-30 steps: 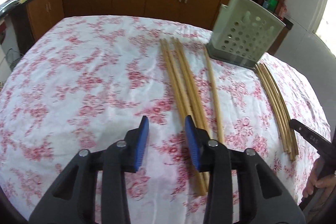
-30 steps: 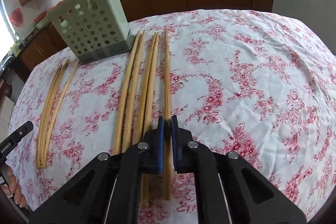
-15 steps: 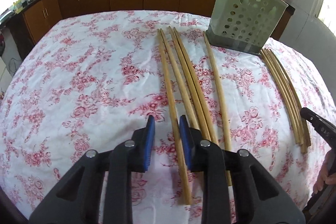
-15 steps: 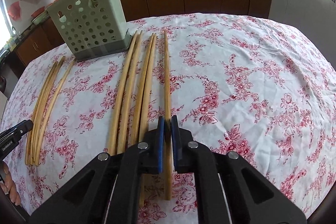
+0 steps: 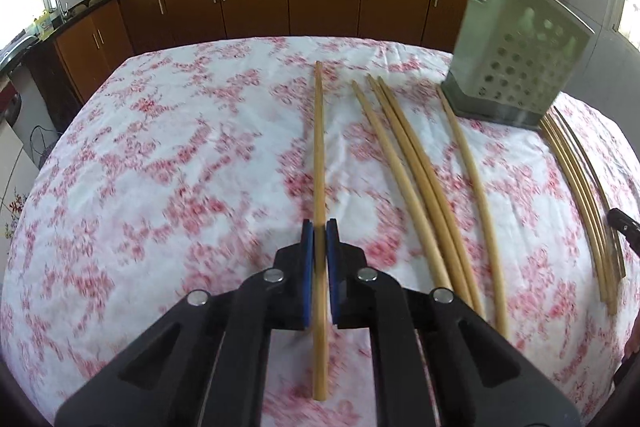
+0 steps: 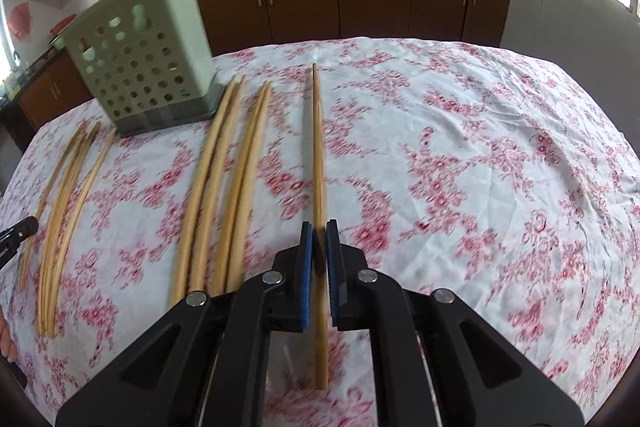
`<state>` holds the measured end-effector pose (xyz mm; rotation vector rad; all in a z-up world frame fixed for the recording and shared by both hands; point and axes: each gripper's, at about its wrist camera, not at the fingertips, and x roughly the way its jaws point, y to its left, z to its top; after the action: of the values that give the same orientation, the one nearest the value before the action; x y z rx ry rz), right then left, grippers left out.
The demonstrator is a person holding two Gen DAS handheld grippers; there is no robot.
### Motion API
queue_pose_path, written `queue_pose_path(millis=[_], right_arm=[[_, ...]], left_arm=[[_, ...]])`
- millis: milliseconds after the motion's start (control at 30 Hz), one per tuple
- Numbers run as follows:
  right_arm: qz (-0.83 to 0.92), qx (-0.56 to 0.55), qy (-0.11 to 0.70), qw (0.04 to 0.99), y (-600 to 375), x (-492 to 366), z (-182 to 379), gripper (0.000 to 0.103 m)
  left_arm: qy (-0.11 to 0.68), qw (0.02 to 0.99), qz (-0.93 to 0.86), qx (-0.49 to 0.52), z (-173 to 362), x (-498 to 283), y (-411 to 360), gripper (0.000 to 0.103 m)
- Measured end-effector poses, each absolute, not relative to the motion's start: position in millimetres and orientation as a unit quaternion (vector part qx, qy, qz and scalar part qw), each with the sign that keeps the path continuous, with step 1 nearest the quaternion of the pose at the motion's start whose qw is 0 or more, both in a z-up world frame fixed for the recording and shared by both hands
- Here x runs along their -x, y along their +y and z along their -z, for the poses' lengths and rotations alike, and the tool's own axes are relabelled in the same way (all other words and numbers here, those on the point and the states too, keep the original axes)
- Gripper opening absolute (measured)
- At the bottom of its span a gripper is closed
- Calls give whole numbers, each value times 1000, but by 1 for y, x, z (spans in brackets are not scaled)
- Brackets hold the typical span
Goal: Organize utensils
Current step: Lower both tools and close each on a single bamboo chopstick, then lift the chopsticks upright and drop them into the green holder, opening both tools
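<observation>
**Two chopsticks gripped beside the holder**

A kitchen with brown cabinets surrounds a table (image 5: 120,155) under a red-flowered white cloth. The left gripper (image 5: 319,239) has its jaws closed on one long pale wooden chopstick (image 5: 318,147); the right gripper (image 6: 319,239) likewise pinches another chopstick (image 6: 318,147). Both point away from the cameras, off to the side of the green perforated holder (image 6: 140,51) standing at the far part of the table. Between them and the holder lie loose chopsticks (image 6: 224,179); a thinner bundle (image 6: 60,211) lies on the holder's other side. Each stick is slim, smooth and held near one end, so it could likely pivot or slip in the jaws, or catch the holder's rim.
</observation>
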<state>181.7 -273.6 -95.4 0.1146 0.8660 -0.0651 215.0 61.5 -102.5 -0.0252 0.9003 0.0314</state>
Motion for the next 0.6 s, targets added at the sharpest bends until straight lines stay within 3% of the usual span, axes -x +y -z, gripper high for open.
queue_pose_path(millis=[600], right_arm=[[29,-66,418,906,-278,-164,93,8]], left_arm=[[434,901,-5,7,102,-195,65,8]])
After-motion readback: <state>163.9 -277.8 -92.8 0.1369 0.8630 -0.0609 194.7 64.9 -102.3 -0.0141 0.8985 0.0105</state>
